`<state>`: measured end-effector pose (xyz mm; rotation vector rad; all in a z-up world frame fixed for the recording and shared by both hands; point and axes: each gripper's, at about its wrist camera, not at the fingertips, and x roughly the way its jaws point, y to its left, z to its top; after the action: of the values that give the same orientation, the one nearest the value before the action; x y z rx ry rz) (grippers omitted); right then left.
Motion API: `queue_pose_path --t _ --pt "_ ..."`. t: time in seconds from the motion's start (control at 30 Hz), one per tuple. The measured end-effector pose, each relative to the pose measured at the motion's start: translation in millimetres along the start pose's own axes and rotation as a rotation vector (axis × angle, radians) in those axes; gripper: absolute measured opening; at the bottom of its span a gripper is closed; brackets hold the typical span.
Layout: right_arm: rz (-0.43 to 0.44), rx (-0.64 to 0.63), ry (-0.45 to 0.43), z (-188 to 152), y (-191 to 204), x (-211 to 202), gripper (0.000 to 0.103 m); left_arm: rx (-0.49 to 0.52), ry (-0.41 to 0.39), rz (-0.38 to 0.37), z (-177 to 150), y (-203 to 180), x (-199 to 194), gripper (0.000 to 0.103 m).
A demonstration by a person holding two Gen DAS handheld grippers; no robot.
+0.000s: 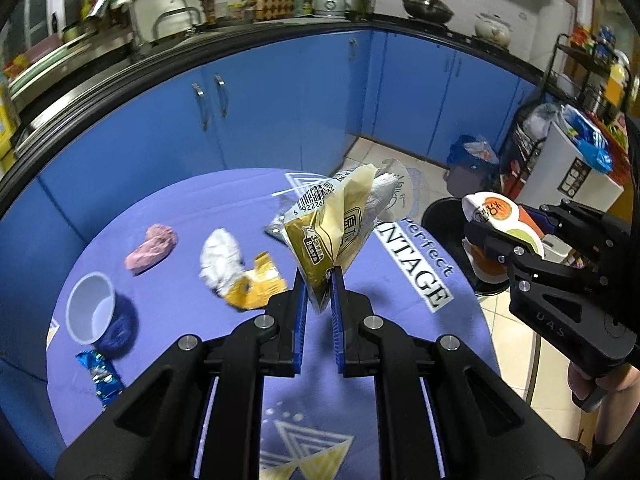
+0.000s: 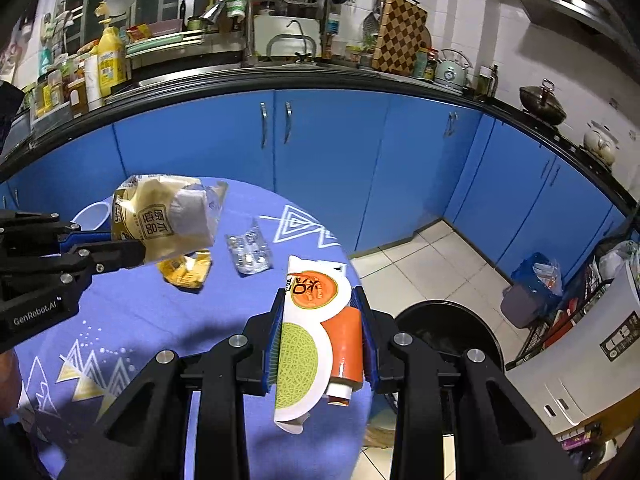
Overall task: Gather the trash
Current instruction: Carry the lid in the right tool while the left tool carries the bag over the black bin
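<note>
Both claws loaded, lifted above the purple table (image 1: 168,280).

Left gripper (image 1: 319,280) clamped narrow on the lower corner of a yellow snack bag (image 1: 336,232), raised clear of the cloth. Right gripper (image 2: 320,332) closed around a flattened white-and-orange carton (image 2: 316,320), held at the table's right edge beside the black bin (image 2: 448,332) on the floor. Left lying on the table: a pink wad (image 1: 152,248), crumpled white paper (image 1: 220,260), a yellow wrapper (image 1: 256,288), a white cup (image 1: 90,308), a blue foil wrapper (image 1: 100,376), a blister pack (image 2: 249,254).
</note>
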<state>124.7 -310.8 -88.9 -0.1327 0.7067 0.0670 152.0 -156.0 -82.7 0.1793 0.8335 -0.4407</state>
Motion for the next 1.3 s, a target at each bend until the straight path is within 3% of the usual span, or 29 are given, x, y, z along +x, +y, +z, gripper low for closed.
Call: queue_pose_path --t 0.7,1.3 --pt "-0.1 0.066 -0.026 -18.7 -97.9 7.5 0.031 0.149 0.042 -0.046 49.8 -91.8 58.0 0.012" --pt "-0.178 0.104 -0.037 -14.5 -151.1 19.6 0.033 0.181 0.03 -0.051 77.1 -119.3 74.4 0.012"
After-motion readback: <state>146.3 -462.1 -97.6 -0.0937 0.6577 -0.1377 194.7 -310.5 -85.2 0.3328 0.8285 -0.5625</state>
